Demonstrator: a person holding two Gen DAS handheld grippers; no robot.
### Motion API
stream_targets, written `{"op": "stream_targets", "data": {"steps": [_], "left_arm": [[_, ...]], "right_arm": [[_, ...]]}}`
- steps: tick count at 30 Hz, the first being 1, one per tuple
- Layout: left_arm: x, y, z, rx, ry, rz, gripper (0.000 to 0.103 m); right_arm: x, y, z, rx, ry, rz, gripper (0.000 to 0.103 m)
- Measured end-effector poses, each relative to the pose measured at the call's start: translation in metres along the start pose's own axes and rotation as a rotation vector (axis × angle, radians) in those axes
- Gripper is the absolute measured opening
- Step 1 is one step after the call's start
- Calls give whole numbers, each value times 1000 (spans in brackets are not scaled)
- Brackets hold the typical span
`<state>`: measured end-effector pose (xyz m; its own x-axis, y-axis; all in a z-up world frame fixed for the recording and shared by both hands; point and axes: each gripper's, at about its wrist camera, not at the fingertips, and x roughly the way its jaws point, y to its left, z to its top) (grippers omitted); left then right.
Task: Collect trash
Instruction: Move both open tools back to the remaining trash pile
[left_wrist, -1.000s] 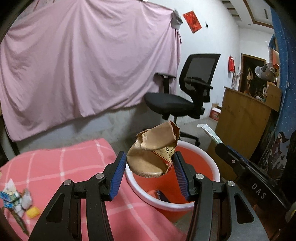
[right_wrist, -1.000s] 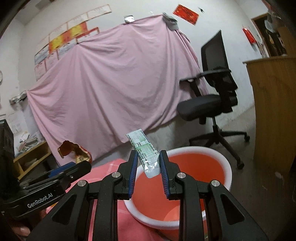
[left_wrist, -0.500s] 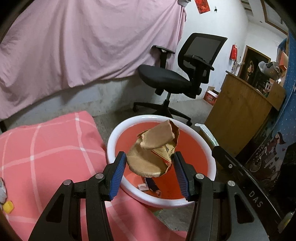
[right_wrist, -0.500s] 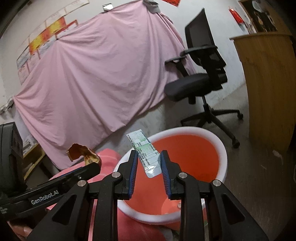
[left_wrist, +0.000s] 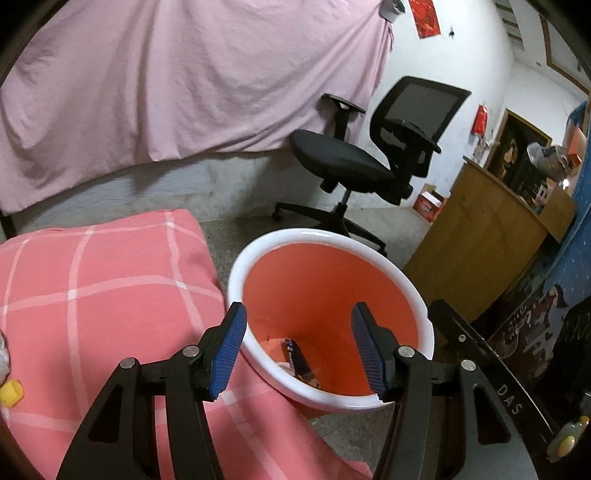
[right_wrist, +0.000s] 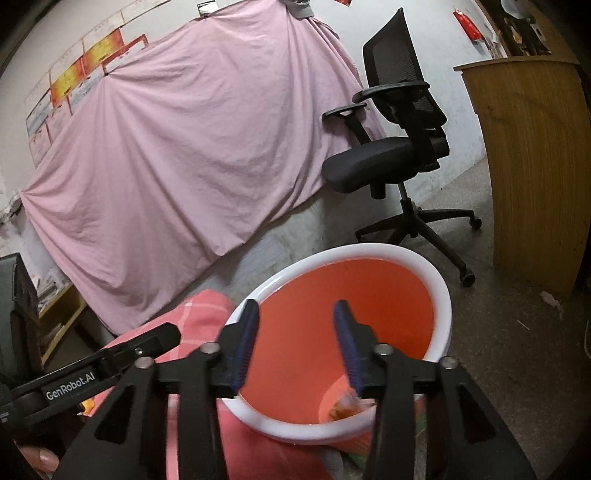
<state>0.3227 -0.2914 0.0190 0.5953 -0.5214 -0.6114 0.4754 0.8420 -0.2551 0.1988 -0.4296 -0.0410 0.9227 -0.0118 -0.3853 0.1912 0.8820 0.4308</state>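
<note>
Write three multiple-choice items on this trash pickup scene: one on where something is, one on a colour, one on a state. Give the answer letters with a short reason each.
1. Where does the bin stand?
A. on the office chair
B. on the floor beside the pink checked cloth
C. on the wooden counter

2. What colour is the bin's inside?
A. orange-red
B. green
C. black

3. What is between the fingers of the left hand-held gripper?
A. a crumpled brown paper
B. a yellow block
C. nothing

Answers:
1 B: the bin's white rim sits against the edge of the pink checked cloth, with bare floor behind it.
2 A: its inner wall is orange-red under a white rim.
3 C: the blue pads stand apart with only the bin's interior seen between them; the jaws are opening.
</note>
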Motion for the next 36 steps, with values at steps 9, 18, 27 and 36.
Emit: {"op": "stream_targets", "data": {"steps": [9,18,27,36], "left_arm": [[-46,25,-3,-41,-154,72,75],[-102,58,-24,-84,-352,191,101],[-152,85,-52,-75,-461,300,101],[-198,113,-73,-77,-549,390,101]], "right_arm": [[-12,19,3,-61,-73,32,53],[-32,48,2,-119,-194,95,103],[-44,85,-4,-211,-277,173,103],[-48,131,-18,-280,-326,269,103]]}}
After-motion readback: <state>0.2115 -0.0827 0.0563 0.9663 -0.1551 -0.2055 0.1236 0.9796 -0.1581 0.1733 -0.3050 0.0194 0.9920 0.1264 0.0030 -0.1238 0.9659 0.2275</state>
